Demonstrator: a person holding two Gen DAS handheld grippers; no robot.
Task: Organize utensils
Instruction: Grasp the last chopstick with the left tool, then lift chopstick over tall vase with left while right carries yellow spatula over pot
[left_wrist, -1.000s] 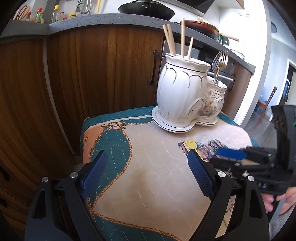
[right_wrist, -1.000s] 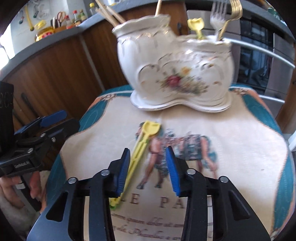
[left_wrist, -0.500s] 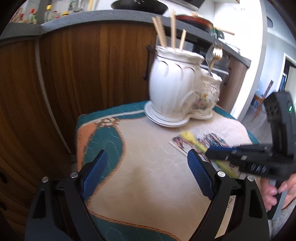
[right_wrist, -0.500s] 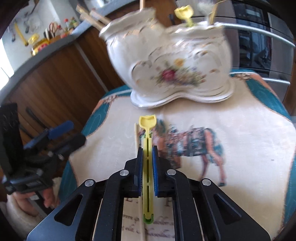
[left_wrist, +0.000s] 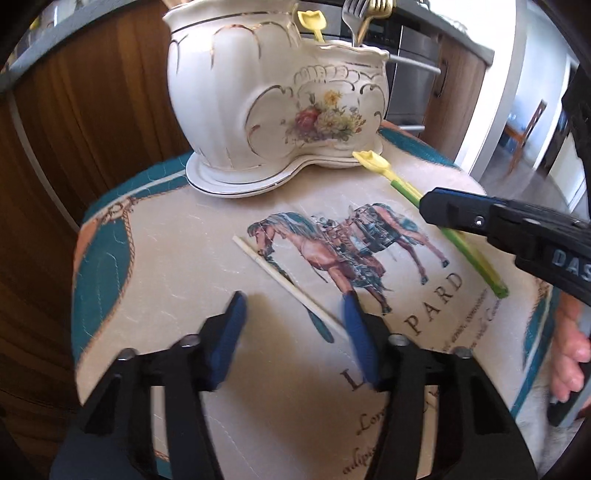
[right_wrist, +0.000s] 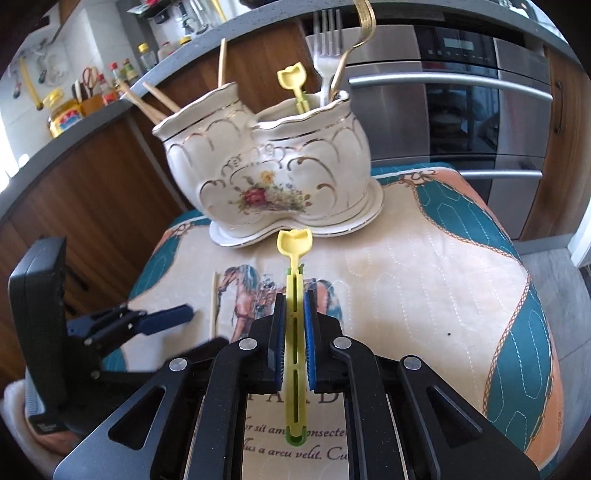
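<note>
Right tool (right_wrist: 293, 332) clenched on the yellow-green plastic tulip-topped pick (right_wrist: 294, 314), lifted over the cloth-covered table (right_wrist: 424, 295).
Left tool (left_wrist: 295, 332) is closing, pads not touching the pale wooden chopstick (left_wrist: 284, 284) lying between them; bare cloth left and right, white floral ceramic utensil holder (right_wrist: 273, 173) at the far edge.

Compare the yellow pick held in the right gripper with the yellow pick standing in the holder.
The held pick points away from the camera, pinched by the right gripper; the pick in the holder stands tilted in the white holder.

The held pick shows its whole slotted stem and green end; the other shows only its head and upper stem.

Both have the same yellow tulip-shaped head.
</note>
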